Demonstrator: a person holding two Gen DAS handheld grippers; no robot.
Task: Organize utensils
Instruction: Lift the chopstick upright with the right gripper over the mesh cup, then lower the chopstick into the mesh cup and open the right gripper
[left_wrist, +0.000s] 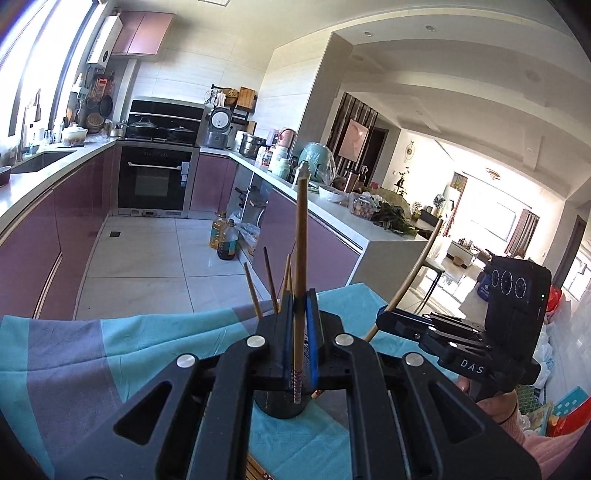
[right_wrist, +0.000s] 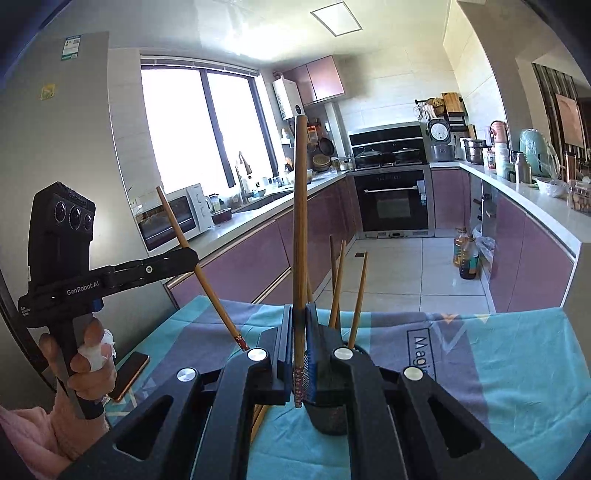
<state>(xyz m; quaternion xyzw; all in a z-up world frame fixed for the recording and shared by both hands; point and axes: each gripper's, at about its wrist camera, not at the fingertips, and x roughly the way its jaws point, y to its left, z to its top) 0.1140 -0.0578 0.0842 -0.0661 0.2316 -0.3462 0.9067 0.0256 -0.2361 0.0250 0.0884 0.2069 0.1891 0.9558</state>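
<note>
My left gripper is shut on a wooden chopstick that stands upright, its patterned end low between the jaws. Just below sits a dark holder cup with several chopsticks leaning in it. To the right, my right gripper holds a slanted chopstick. In the right wrist view, the right gripper is shut on its own upright chopstick above the holder cup. The left gripper, held by a hand, clamps its chopstick at the left.
A teal and grey cloth covers the table. A phone lies at its left edge. More chopsticks lie on the cloth under the right gripper. Beyond the table are the kitchen floor, purple cabinets and oil bottles.
</note>
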